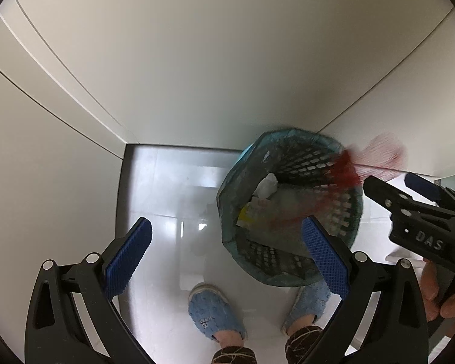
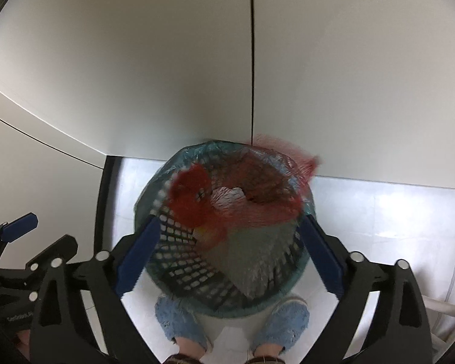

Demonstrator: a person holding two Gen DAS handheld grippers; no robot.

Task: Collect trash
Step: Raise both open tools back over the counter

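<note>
White cabinet doors point(image 1: 197, 60) back a pale tiled floor point(image 1: 166, 200). Left gripper point(image 1: 227, 254): jaws apart, empty. Lined trash basket point(image 1: 291, 209) stands by the slippers point(image 1: 215, 312). Red mesh bag point(image 2: 242, 200) blurs above it. Right gripper point(image 2: 227, 257): jaws apart, empty. Risk: mesh may snag the rim. Lettering: "DAS".

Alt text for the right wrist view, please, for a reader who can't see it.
A blurred red mesh net hangs over the mouth of a bag-lined black lattice trash basket, between the open blue-padded fingers of the right tool. The basket stands on a pale tiled floor before white cabinet doors, with the person's blue slippers below and the left tool at left.
</note>
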